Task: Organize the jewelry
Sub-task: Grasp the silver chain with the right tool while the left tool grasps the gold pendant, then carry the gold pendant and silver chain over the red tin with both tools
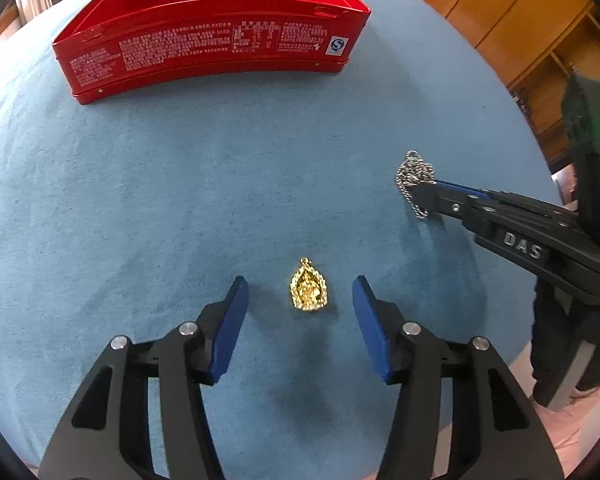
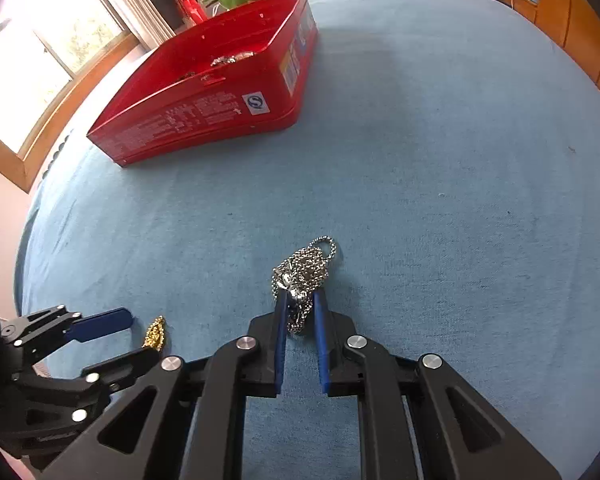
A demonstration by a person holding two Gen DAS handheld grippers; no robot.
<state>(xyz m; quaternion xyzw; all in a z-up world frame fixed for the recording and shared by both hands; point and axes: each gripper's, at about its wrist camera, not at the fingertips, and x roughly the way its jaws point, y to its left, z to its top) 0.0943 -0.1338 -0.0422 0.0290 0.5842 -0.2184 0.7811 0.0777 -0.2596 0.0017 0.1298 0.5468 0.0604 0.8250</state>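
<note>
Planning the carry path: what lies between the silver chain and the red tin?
Only bare blue cloth separates silver chain and red tin, clearest in the right wrist view.

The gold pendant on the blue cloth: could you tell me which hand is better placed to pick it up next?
Left. The left gripper has its fingers either side of the gold pendant; the right gripper already holds the silver chain.

Daylight from the wood-framed window, blown out to white glare at the upper left of the right wrist view, lights both pictures brightly and evenly. Soft shadows fall on the blue cloth-covered table under the grippers and beside the glossy red metal tin. Both pictures are sharp at centre, with strong fisheye bending and dark vignetted corners.
</note>
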